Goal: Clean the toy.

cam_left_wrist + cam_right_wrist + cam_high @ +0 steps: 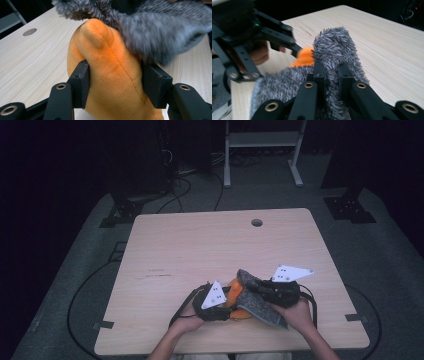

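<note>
Now | left tool clamps orange plush | right tool pinches grey furry cloth over it

Orange plush toy half under fuzzy grey cloth, near table edge.

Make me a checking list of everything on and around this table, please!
Surface: pale wooden table with a round hole near its far edge; a faint dark mark left of centre.
Job's things: soft orange plush toy and fuzzy grey fabric piece, touching, the grey draped over the orange, near the table's front edge.
Clutter: nothing seen.
Grippers: left gripper has its jaws pressed on the orange plush; right gripper has its jaws pinched on the grey fabric.
Cables: black cables trail from both grippers; more lie on the floor behind the table.
Surroundings: dark room, grey floor, white metal frame at the back.
</note>
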### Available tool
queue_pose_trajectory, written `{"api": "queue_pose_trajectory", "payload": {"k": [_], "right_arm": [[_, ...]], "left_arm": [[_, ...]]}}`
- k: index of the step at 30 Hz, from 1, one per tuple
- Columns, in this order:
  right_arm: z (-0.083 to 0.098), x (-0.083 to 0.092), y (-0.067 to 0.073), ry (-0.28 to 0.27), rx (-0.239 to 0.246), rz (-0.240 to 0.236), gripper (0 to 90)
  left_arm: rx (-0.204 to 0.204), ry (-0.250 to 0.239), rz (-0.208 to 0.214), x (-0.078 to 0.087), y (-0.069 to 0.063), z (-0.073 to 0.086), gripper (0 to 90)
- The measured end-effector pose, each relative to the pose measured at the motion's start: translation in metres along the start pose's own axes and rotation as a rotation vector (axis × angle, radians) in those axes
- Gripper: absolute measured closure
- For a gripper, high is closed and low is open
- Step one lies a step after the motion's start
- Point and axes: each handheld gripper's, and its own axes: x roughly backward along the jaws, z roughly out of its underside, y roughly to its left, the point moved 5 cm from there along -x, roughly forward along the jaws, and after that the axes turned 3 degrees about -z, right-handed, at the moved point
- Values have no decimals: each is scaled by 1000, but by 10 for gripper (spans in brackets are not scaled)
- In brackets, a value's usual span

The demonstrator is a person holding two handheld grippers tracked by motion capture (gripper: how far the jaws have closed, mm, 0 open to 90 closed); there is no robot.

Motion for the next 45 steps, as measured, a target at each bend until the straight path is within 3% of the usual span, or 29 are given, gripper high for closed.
{"api": "queue_pose_trajectory", "payload": {"k": [2, 7, 11, 15, 17, 21, 22, 24, 26, 28, 29, 31, 32, 35, 36, 39, 40, 42, 45], "right_arm": [[9, 2, -13, 7, -44, 23, 805], [26, 5, -29, 37, -113, 40, 805], [33, 6, -35, 69, -122, 65, 805], [33, 10, -35, 80, -112, 80, 805], [30, 14, -32, 65, -114, 62, 805], [22, 15, -18, 48, -69, 14, 805], [22, 15, -18, 48, -69, 14, 805], [25, 6, -13, 87, -33, 17, 805], [24, 3, -11, 75, -36, -10, 805], [22, 1, -7, 73, -23, -26, 805], [21, 0, -6, 71, -15, -33, 804], [21, -2, -5, 70, -9, -30, 804], [21, -2, -5, 70, -9, -30, 804], [24, -2, -8, 70, -18, -22, 803], [27, -2, -13, 83, -20, -1, 804], [31, 1, -19, 96, -60, 13, 804], [30, 3, -17, 93, -52, 14, 804], [23, 7, -4, 67, -20, -32, 804], [19, -1, 16, 89, 42, -75, 804]], "left_arm": [[6, 3, 0, 1, 2, 1, 438], [32, 16, 6, 3, 9, 7, 437], [57, 28, 3, 6, 15, 13, 435], [82, 43, -4, 7, 21, 18, 434], [91, 54, -7, 8, 24, 22, 433], [109, 58, -1, 10, 28, 24, 414], [112, 49, 11, 11, 29, 23, 414], [117, 19, 19, 15, 31, 17, 298], [126, -89, -6, 23, 35, 5, 274], [115, -145, -21, 25, 34, -2, 291], [102, -141, -23, 23, 32, -4, 316], [53, -73, -58, 16, 29, 0, 374], [53, -73, -58, 16, 29, 0, 393], [87, -44, -66, 13, 31, 4, 418], [104, -14, -81, 12, 33, 7, 429], [126, 4, -103, 11, 36, 11, 433], [123, 11, -114, 11, 37, 12, 433], [133, 15, -133, 10, 39, 14, 434], [146, 20, -145, 10, 41, 15, 433]]}}
